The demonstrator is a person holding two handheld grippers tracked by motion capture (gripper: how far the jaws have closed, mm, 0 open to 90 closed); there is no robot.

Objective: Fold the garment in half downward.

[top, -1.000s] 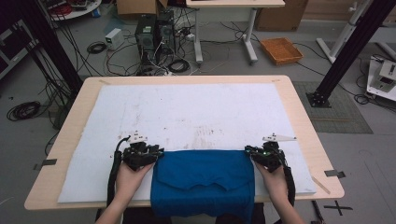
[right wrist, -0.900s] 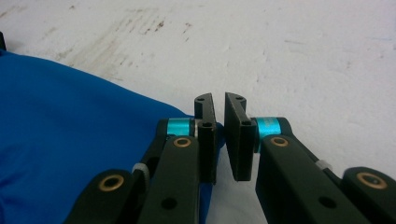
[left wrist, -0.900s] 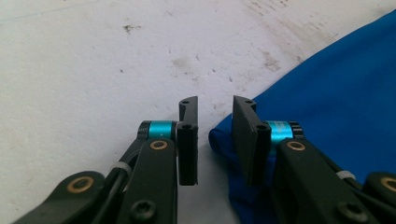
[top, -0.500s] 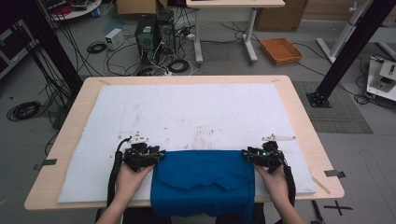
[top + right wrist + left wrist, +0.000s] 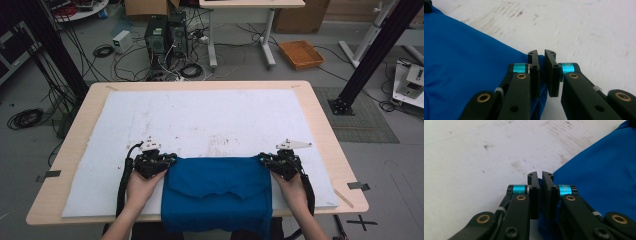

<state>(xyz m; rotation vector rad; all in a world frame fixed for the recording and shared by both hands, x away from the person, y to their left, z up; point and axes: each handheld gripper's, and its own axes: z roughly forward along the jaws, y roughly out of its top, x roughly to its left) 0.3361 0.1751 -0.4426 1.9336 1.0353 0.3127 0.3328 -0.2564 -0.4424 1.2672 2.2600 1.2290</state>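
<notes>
You are holding the blue cloth (image 5: 216,192) at its two far corners, one in each hand-held gripper, and the cloth is lying at the near edge of the table (image 5: 320,115), on the white mat (image 5: 210,120), with its lower part hanging down over the edge toward you. The left hand-held gripper (image 5: 167,161) has just been closing — its jaws are now pressed almost together, with the blue fabric pinched between them. The right hand-held gripper (image 5: 264,161) opened a little and closed again, and it is also nipping the corner of the cloth. In my judgement you are only at the start of the work: both grips are taken, one flap is already lying doubled over the middle of the cloth, but the spreading or folding across the mat is not yet done, and most of the mat is waiting free in front of you. The high view is giving you the whole outline of the cloth and the overhang, which the gripper views are not giving. The left gripper view is showing the left hand-held gripper (image 5: 540,178) with fabric running down between the pads, and the right gripper view is showing the same at the right hand-held gripper (image 5: 541,58) — a detail too small to read from above.
</notes>
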